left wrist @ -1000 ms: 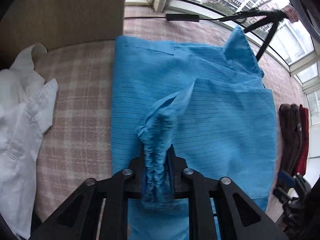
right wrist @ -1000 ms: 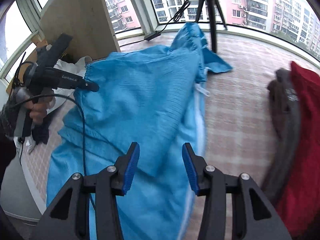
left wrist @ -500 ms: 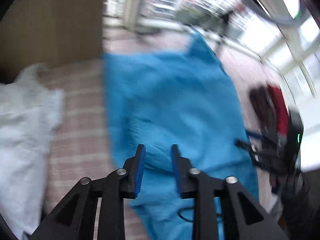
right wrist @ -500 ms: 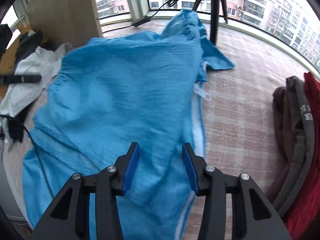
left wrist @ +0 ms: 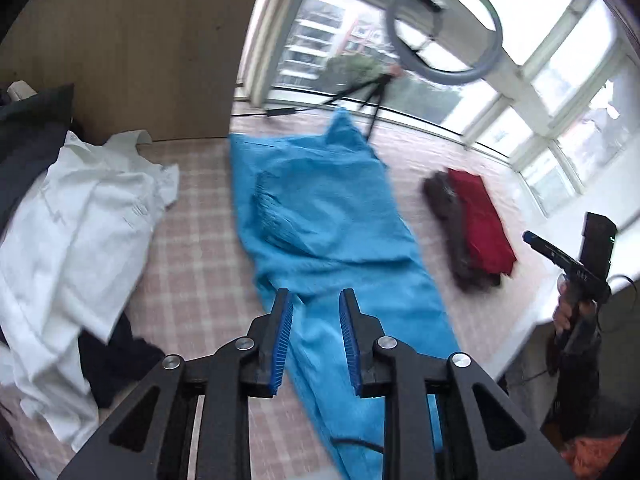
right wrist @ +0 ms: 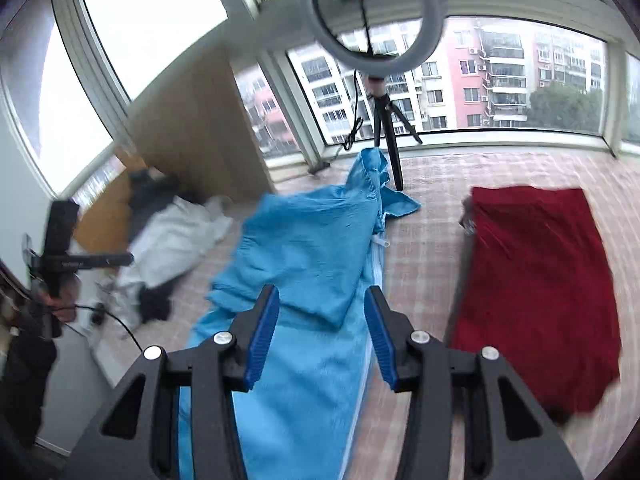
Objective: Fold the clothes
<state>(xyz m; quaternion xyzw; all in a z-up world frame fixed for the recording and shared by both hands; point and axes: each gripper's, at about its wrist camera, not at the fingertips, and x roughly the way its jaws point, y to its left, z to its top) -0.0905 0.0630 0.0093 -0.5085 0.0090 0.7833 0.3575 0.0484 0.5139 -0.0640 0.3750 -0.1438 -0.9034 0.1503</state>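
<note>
A blue garment lies stretched out lengthwise on the checked surface, with a sleeve folded in over its middle. The right wrist view shows the same blue garment, a white zip edge along its right side. My left gripper hangs above the garment's near half; its jaws are closing with nothing between them. High over the near end, my right gripper stands open and holds nothing.
A folded red garment on a brown one lies to the right. A crumpled white shirt and dark clothes lie left. A ring light on a tripod stands at the far end by the windows.
My left gripper has let go of the bunched blue sleeve, which now lies on the garment. Both grippers have risen and drawn back, so more of the room shows.
</note>
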